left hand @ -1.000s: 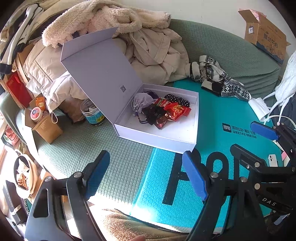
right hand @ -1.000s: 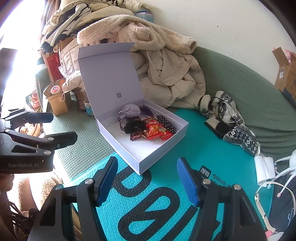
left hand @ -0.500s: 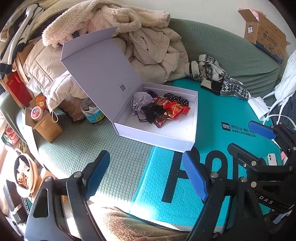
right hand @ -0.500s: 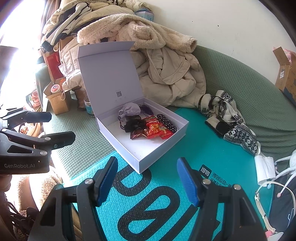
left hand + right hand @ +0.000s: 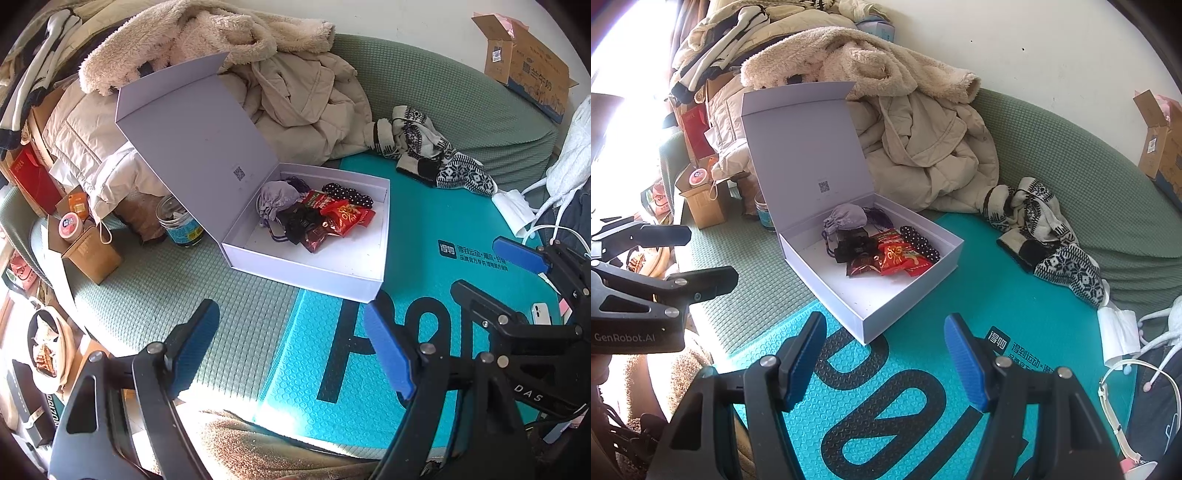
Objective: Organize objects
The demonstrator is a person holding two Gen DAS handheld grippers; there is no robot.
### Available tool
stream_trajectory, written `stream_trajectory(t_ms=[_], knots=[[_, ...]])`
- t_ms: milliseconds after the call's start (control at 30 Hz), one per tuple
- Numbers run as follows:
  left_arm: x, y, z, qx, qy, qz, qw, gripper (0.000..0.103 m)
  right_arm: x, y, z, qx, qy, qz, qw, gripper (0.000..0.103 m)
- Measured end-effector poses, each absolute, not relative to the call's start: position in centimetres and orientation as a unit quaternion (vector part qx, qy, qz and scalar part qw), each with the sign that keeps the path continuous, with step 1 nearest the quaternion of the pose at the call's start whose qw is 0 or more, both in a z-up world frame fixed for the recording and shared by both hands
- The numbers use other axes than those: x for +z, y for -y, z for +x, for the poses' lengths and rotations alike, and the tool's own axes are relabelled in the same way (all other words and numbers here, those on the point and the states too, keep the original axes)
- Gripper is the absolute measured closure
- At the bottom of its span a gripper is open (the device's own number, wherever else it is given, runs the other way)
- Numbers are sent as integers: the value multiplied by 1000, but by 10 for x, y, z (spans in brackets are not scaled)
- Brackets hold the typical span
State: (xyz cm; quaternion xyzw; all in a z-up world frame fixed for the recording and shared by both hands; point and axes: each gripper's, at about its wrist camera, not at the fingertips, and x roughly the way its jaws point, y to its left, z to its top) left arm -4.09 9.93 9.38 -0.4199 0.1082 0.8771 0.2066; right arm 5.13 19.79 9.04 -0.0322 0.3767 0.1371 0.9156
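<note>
A white gift box [image 5: 314, 273] [image 5: 905, 306] lies on the sofa with its lid [image 5: 199, 147] [image 5: 805, 155] standing up at the left. Inside it are a lilac drawstring pouch [image 5: 275, 201] [image 5: 846, 219], a black item [image 5: 299, 221] [image 5: 855, 249], red snack packets [image 5: 345, 218] [image 5: 901, 256] and a black dotted band [image 5: 349, 194] [image 5: 919, 242]. My left gripper [image 5: 291, 350] hangs open in front of the box, nothing between its blue pads. My right gripper [image 5: 886, 362] is also open and empty, just short of the box's near corner. The left gripper [image 5: 683, 254] shows at the left edge of the right wrist view.
Coats and a fleece [image 5: 303, 99] are heaped behind the box. A patterned knit [image 5: 428, 151] [image 5: 1045, 236] lies on the teal mat [image 5: 424, 236] [image 5: 923, 387]. A jar [image 5: 179, 221], small cartons [image 5: 88, 251], a phone [image 5: 541, 314], white tissue [image 5: 1119, 332] and a cardboard box [image 5: 528, 70] surround the area.
</note>
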Motion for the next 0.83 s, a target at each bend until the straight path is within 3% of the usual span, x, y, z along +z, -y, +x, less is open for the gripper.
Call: stream_trajectory(t_ms=[833], knots=[[68,-126,-25,867,-119,-438,204,23,58,-162,39,127,-397,-8,909,36]])
